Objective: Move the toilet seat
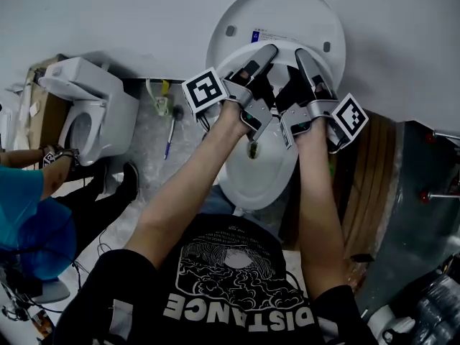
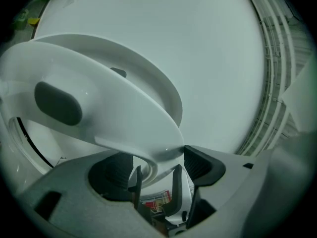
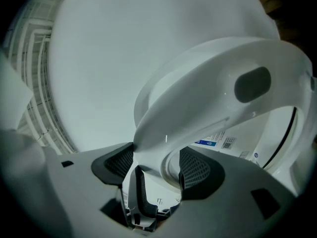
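Your black shirt (image 1: pixel 237 279) reads "DISTANCE". The toilet lid (image 1: pixel 287 9) stands upright; the toilet seat (image 2: pixel 124 100) tilts up off the bowl (image 1: pixel 259 175). Left hand-held gripper (image 2: pixel 158 165) and right hand-held gripper (image 3: pixel 156 165) each clamp its rim. The blue label (image 1: pixel 267 36) is illegible.

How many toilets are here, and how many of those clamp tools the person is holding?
Toilets: 2, the middle toilet and the left toilet
Grippers: 2, the left gripper and the right gripper, both shut on the seat
Total: 4
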Demonstrator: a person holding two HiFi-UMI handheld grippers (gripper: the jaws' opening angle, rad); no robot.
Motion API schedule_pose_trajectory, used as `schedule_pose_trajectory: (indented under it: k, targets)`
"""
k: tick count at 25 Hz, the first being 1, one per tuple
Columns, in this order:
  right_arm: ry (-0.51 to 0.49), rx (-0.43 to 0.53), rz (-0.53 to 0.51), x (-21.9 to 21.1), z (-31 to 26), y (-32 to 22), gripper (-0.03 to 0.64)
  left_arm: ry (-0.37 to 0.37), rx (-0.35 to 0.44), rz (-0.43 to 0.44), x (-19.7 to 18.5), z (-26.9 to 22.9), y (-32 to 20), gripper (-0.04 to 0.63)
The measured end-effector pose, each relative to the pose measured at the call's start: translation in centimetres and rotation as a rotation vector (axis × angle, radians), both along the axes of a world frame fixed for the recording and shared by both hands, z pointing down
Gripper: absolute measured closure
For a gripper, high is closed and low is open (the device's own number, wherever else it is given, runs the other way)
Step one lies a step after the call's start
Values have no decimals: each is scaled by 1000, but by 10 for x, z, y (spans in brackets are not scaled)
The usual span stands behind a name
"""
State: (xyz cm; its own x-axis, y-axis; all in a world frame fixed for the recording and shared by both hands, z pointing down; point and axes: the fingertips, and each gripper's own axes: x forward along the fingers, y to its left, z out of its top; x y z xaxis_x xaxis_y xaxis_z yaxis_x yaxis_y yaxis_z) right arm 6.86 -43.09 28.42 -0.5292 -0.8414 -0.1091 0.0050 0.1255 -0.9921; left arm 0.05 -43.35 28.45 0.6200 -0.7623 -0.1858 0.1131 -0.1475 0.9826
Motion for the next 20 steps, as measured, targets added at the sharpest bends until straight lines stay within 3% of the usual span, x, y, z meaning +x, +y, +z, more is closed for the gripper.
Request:
schedule_pose_trajectory:
  k: [9,20]
  targets:
    - [72,53,18,3,0,-13,339,-57,49,46,9,-1,-12,308]
    - [144,77,62,11,3,-17,398,-77,75,68,16,4,-19,368]
